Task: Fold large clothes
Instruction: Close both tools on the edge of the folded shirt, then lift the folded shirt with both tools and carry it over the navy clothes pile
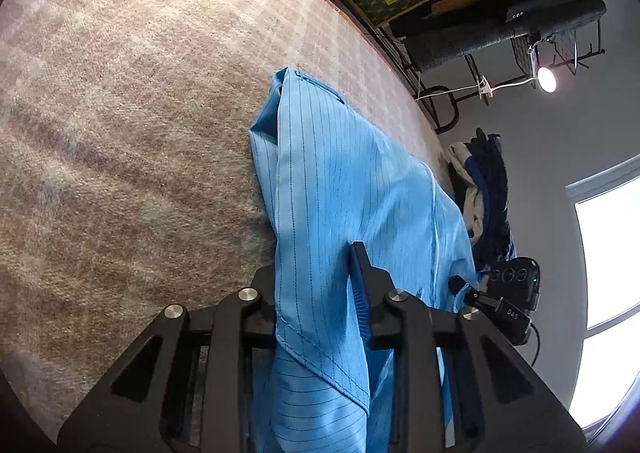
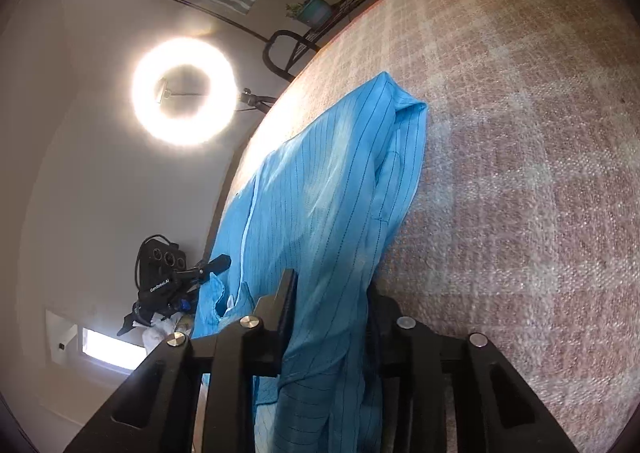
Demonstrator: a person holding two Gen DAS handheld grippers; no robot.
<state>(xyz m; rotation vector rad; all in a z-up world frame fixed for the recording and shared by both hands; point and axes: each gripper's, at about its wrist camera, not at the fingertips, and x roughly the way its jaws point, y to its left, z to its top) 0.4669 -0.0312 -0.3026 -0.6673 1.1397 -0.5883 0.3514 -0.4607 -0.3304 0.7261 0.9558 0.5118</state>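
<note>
Each gripper, left [image 1: 316, 281] and right [image 2: 330, 293], has its fingers clamped on the blue garment [image 1: 340, 189] draped across the carpeted worktop [image 1: 120, 133], the right view alone showing a ring light [image 2: 183, 91], the left alone a clothes pile [image 1: 486, 189], perhaps on a chair.

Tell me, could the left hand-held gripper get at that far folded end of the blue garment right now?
Probably not right away: the left hand-held gripper is shut on the near edge of the blue garment. The carpet beside it looks unobstructed, so the path seems free once it lets go.
</note>
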